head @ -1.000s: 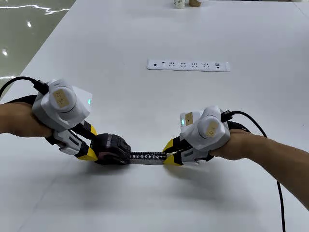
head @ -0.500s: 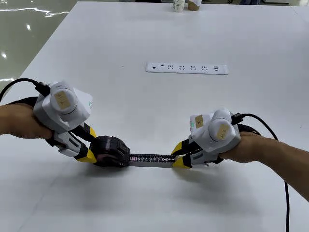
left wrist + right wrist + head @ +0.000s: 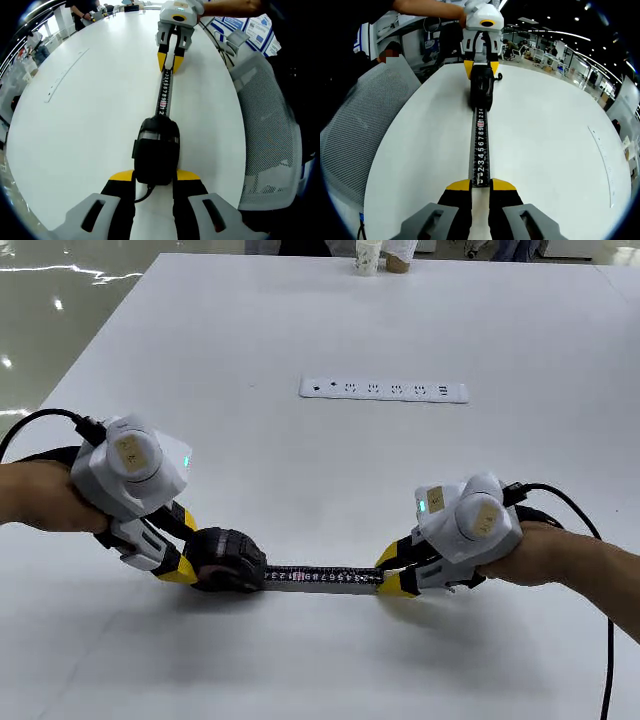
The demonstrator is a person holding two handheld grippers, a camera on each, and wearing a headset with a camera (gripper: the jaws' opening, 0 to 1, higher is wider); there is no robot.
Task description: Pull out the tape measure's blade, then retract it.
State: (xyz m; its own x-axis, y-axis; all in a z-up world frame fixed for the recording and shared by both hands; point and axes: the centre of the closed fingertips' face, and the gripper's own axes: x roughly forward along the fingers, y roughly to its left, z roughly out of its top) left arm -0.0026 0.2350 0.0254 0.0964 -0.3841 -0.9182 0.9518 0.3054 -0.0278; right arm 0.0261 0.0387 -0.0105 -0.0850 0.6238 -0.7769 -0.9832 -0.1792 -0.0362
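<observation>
Right now my left gripper (image 3: 155,176) is clamped around the tape measure (image 3: 156,150), which sits between its jaws on the table (image 3: 300,460). From there the blade (image 3: 322,576) runs flat along the table to my right gripper (image 3: 480,185), whose jaws pinch the blade's tip. My worry is that thin tip: if it slips from the pinch, the spring could whip the blade back. Pulling off-line could also twist the tape measure in the left jaws and kink the blade.

Left tongs (image 3: 188,545), right tongs (image 3: 392,570): pale grey rounded housings (image 3: 105,475), a tan sticker (image 3: 130,452) on each crown, black jaws ending in yellow tips (image 3: 180,571). Green lights (image 3: 422,506) glowing. Black cables (image 3: 590,550) trail off both.
</observation>
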